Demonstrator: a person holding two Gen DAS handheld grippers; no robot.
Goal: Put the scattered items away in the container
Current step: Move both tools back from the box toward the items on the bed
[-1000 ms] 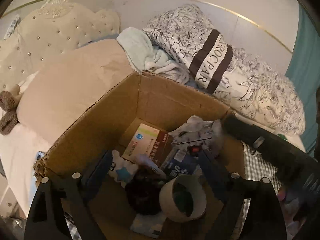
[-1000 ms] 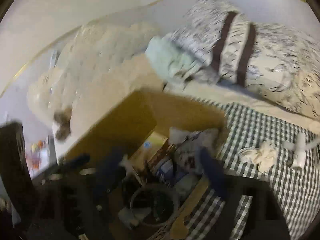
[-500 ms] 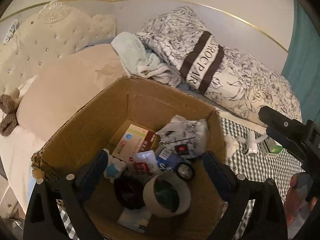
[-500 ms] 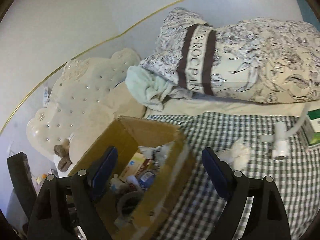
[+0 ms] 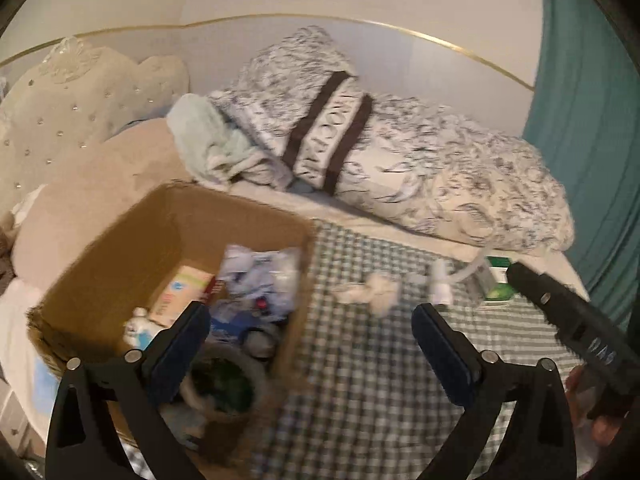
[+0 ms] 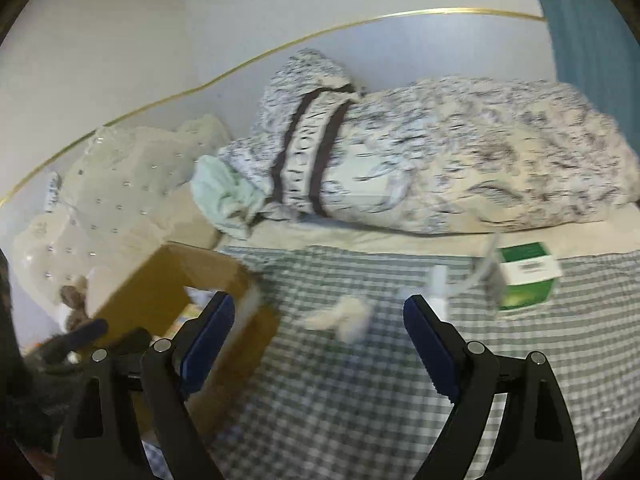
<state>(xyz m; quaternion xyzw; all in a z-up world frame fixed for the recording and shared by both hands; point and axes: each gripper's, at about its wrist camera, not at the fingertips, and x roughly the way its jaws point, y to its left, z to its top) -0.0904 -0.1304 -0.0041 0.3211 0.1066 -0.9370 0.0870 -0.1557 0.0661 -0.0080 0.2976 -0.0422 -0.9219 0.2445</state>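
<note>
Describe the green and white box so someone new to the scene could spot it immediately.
Start at the checked blanket spread in front of the big floral pillow. Follow it away from the cardboard box, past the crumpled white tissue and the white plastic tube piece. The green and white box lies just beyond them, the only rigid, coloured carton on the blanket.

Open cardboard box (image 5: 120, 248), upright, full of packets, a tape roll (image 5: 222, 384) nearest. Right of box on checked cloth: crumpled white tissue (image 5: 370, 292), then white tube (image 5: 440, 284), then green-white carton (image 5: 496, 282), farthest.
</note>
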